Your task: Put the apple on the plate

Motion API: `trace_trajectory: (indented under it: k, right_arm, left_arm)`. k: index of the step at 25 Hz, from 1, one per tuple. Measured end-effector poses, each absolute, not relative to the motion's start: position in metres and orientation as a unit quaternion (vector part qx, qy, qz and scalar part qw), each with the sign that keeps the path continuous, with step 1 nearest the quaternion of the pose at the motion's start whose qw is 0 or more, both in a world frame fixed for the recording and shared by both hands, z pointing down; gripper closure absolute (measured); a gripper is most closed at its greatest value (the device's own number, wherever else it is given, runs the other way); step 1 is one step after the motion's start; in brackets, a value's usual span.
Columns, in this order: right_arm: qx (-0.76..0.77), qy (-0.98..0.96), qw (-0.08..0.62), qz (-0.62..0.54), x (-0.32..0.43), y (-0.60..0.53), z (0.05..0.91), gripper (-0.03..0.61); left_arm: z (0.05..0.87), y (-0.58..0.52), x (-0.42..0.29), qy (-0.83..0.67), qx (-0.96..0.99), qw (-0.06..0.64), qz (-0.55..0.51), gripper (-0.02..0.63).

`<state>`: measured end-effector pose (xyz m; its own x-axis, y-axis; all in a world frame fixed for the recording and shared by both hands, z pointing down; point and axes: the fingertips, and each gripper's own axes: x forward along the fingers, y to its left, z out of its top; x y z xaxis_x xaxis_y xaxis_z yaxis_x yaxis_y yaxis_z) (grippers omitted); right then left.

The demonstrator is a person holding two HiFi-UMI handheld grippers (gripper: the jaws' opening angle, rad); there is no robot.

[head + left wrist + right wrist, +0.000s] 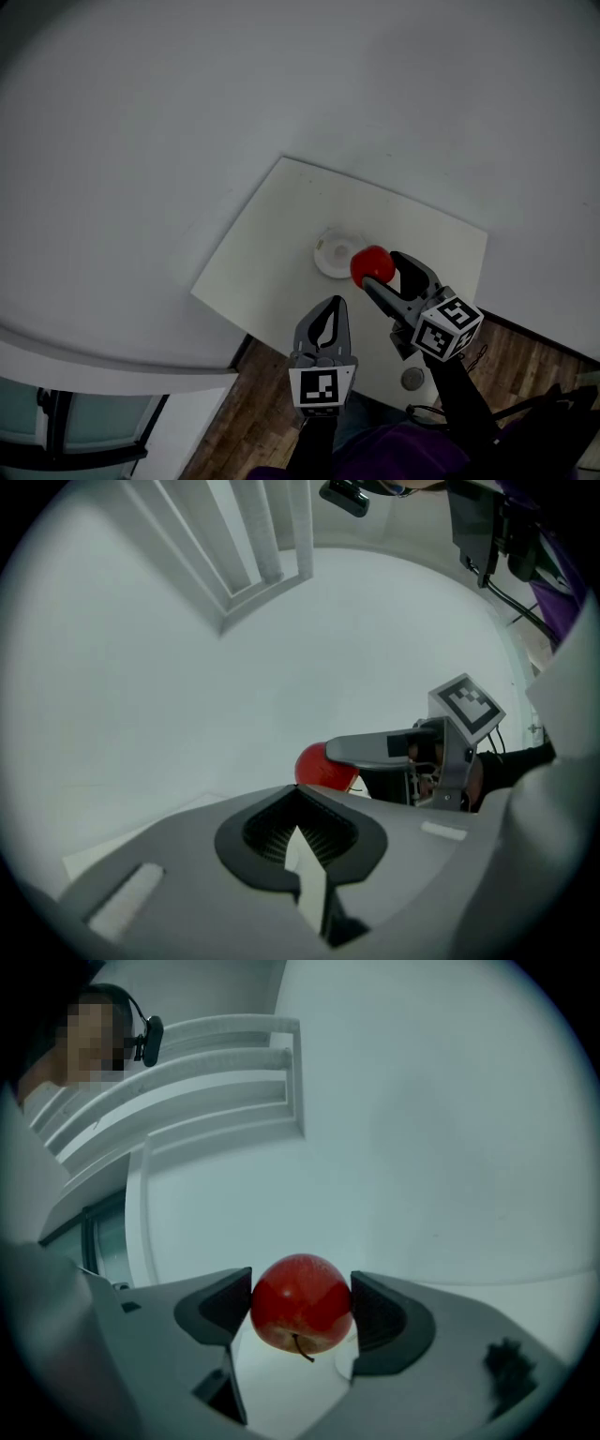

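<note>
Apple [372, 265] sits clamped between the two fingers of the right gripper [380, 275], red and round, lifted over the white table [281, 253]. In the right gripper view the fruit [301, 1302] fills the gap between the dark pads [225, 1307], one pressing on each flank, with its stem pointing down and towards the camera. The jaws stand only as far apart as the apple is wide.

From the head view the apple hangs at the right edge of the small white plate [323, 255], partly overlapping it; whether it touches the plate cannot be told. The plate lies near the middle of the table.

The left gripper [330, 305] hovers just beside the right one, nearer the table's front edge, its jaws closed together on nothing. In the left gripper view the tips [300, 803] meet, and beyond them the apple [323, 766] shows under one grey finger [375, 747] of the right gripper, whose marker cube [466, 703] faces up.

A small round grey thing [412, 379] lies on the table near the right gripper's cube
</note>
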<state>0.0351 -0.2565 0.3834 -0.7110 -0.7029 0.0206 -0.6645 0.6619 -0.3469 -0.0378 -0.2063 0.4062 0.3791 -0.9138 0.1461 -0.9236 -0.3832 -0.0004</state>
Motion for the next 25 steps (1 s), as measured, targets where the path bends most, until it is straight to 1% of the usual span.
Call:
trace_trajectory:
  k: [5, 11, 20, 25]
  right_arm:
    - [-0.387, 0.903, 0.030, -0.186, 0.019, -0.292, 0.415, 0.242]
    - [-0.399, 0.897, -0.011, -0.189, 0.002, -0.311, 0.442, 0.242]
    - [-0.406, 0.893, -0.079, -0.179, -0.015, -0.338, 0.484, 0.242]
    - [-0.404, 0.890, -0.119, -0.176, -0.021, -0.350, 0.510, 0.242]
  left_arm:
    - [0.432, -0.240, -0.046, -0.546, 0.832, 0.077, 0.064, 0.607]
    - [0.462, -0.259, -0.052, -0.523, 0.846, 0.075, 0.073, 0.607]
    - [0.500, -0.285, -0.062, -0.510, 0.847, 0.125, 0.081, 0.607]
    - [0.530, -0.292, -0.070, -0.515, 0.837, 0.139, 0.123, 0.607]
